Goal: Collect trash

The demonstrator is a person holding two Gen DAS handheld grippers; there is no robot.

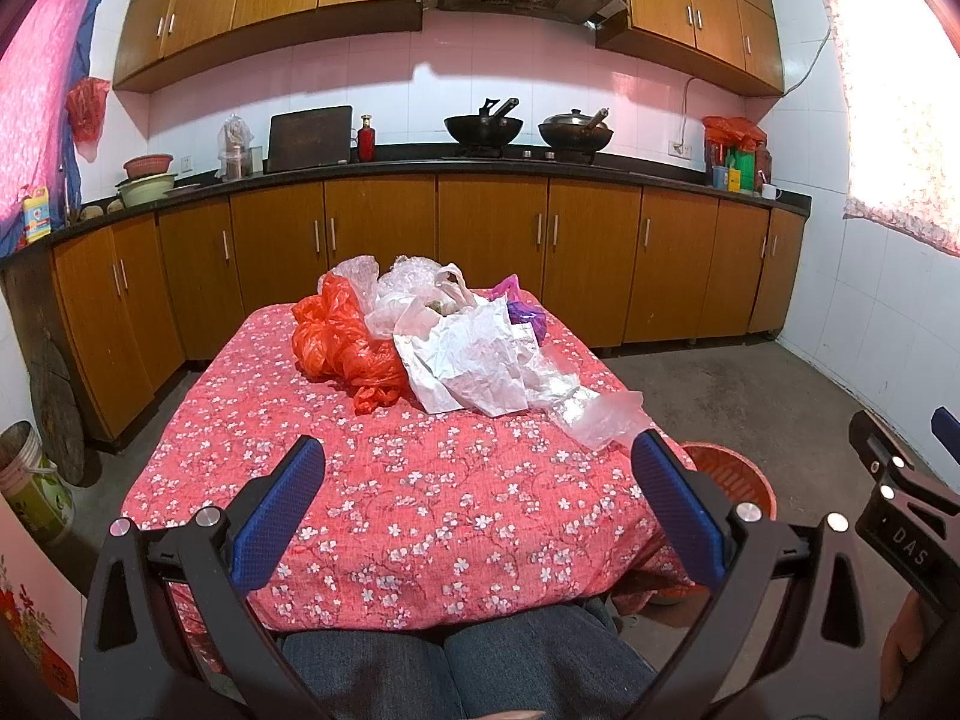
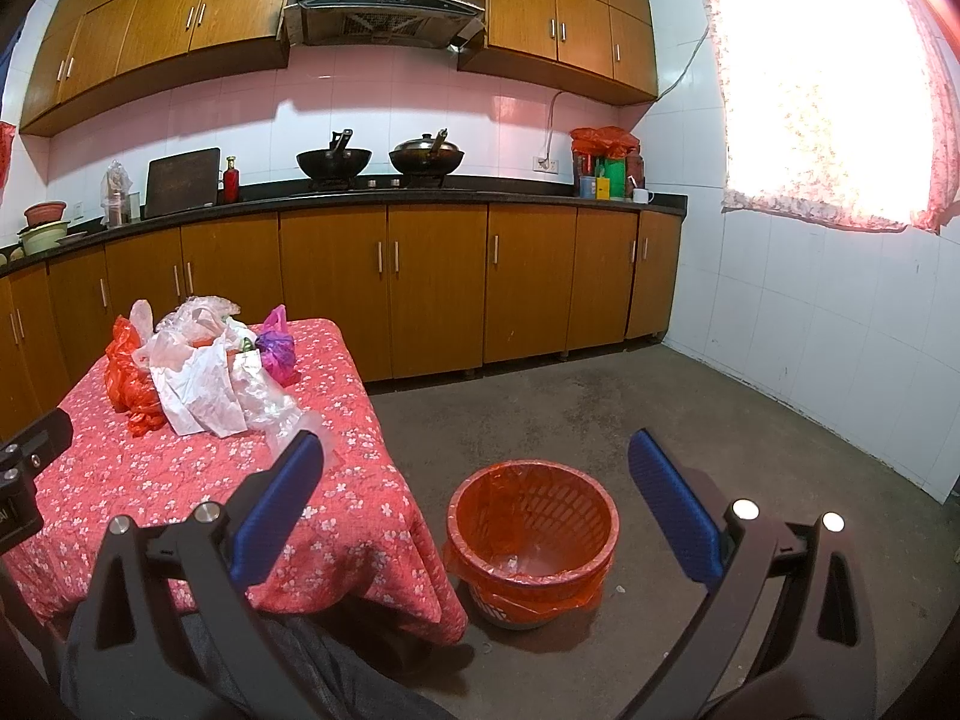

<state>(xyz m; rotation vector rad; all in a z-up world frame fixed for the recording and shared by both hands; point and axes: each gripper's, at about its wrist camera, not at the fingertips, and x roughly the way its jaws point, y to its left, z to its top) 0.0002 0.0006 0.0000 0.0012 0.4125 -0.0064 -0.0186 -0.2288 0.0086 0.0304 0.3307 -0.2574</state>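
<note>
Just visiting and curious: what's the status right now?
Left gripper and right gripper both open, empty. Bags piled on table, untouched. Bin on floor beside it. Nothing in the way.

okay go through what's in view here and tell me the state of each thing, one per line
left hand-held gripper: open, holding nothing
right hand-held gripper: open, holding nothing
orange bag: crumpled on the table
white bag: crumpled, in the pile
purple bag: knotted shut
trash basket: upright on the floor, lined, nearly empty
right wok: lidded
left wok: uncovered
</note>
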